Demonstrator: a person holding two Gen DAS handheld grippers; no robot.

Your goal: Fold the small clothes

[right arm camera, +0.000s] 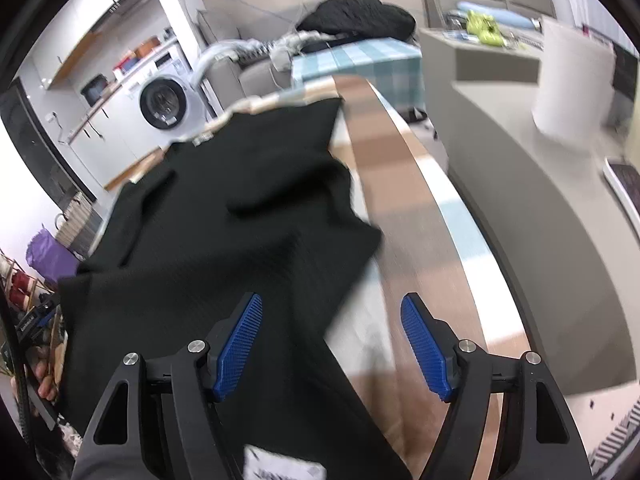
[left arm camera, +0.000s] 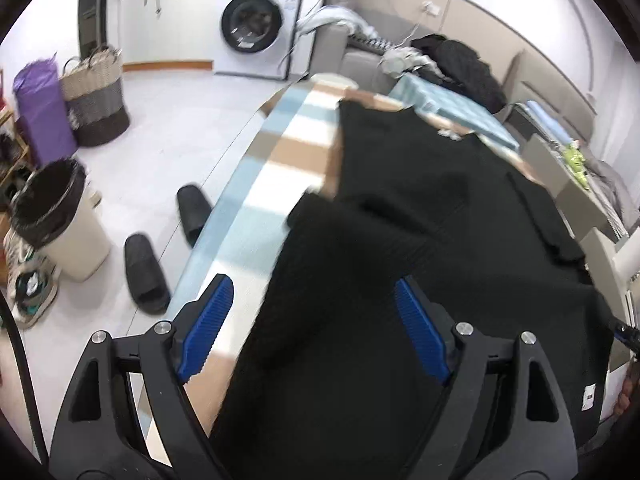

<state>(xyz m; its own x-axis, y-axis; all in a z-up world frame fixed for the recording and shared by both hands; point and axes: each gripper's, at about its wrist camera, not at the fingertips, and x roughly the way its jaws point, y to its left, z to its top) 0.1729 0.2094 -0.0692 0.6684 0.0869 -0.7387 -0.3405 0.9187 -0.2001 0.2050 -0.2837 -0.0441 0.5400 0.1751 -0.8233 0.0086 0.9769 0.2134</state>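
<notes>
a black ribbed garment [left arm camera: 420, 240] lies spread on the desk [left arm camera: 280, 152], its long axis running away from both tongs toward the far end, where a small neck label shows. left tongs [left arm camera: 312, 328] hang over the near-left part of the cloth, blue pads wide apart, nothing gripped; the fabric sits between and beneath the pads w/o being pinched. right tongs [right arm camera: 332, 344] are likewise wide open and empty, straddling the garment's near-right edge, w/ the left pad over black cloth and the right pad over bare checked desk cover [right arm camera: 400, 184]. in the right wrist view the cloth lies mostly ahead and to the left of the tongs; in the left wrist view, ahead and to the right. judged from this, both tongs sit abt equally near the near hem, one per side, and a fold along the long axis looks the likely next step. both views are motion-blurred, so whether the pads touch the cloth can't be told.
</notes>
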